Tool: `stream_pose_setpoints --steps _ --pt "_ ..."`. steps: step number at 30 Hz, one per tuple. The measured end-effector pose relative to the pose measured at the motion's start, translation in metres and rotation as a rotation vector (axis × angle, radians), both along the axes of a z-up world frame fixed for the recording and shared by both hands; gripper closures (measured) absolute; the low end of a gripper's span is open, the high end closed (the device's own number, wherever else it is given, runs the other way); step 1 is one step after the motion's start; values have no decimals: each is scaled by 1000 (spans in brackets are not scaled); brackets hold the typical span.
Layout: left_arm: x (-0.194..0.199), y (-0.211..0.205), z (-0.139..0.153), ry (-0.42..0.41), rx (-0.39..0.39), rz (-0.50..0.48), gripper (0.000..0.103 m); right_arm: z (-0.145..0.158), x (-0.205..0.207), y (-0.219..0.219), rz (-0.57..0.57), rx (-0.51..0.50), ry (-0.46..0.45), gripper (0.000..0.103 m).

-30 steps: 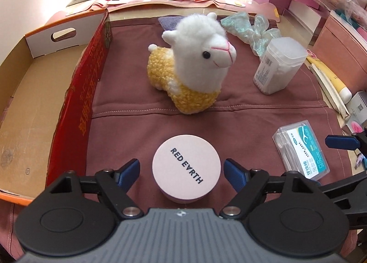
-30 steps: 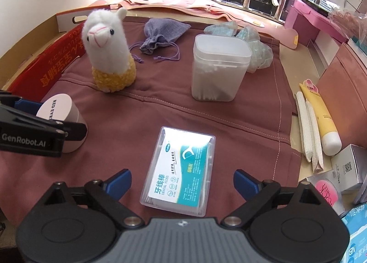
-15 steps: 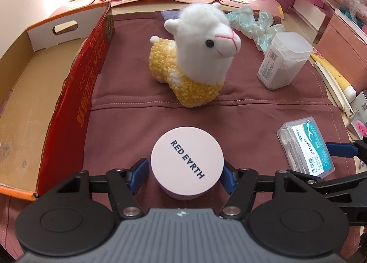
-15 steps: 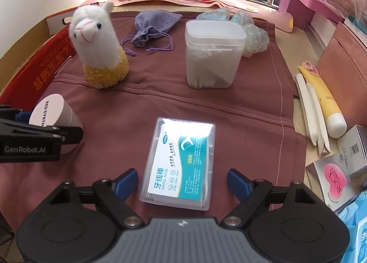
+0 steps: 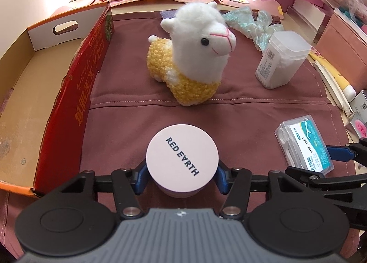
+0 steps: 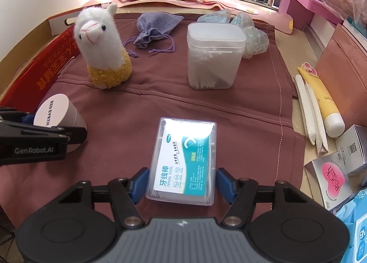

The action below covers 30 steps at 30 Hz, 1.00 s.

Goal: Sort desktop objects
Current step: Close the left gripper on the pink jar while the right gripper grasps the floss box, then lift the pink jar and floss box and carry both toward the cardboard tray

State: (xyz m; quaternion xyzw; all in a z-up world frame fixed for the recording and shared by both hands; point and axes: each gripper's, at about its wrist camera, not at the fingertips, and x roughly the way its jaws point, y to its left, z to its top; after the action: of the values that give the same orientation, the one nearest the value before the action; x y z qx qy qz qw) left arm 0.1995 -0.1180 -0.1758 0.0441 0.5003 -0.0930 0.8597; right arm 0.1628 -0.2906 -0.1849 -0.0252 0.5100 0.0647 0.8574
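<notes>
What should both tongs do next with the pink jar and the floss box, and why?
Probably finish closing, then lift. The left tongs are closing with the pink jar between the blue pads, which sit at its sides. The right tongs are closing around the floss box, with a slight gap on the right. Both things still rest on the cloth, beside the open cardboard box.

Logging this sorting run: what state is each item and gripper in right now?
Pink jar: upright, lid on, between the closing left gripper fingers.
Floss box: flat, shut, between the closing right gripper fingers.
Alpaca plush: upright on the cloth.
Cotton swab tub: upright, lid on.
Purple pouch: lying, drawstring pulled tight.
Cardboard box: open.
</notes>
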Motion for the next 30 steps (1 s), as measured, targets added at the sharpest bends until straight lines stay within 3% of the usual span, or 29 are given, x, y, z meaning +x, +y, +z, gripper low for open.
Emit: stream_pose_setpoints --steps 18,30 --pt "-8 2 3 -25 -8 42 47 10 -5 -8 72 15 -31 46" --pt "-22 -9 22 -59 -11 97 47 23 -10 -21 156 38 -70 47"
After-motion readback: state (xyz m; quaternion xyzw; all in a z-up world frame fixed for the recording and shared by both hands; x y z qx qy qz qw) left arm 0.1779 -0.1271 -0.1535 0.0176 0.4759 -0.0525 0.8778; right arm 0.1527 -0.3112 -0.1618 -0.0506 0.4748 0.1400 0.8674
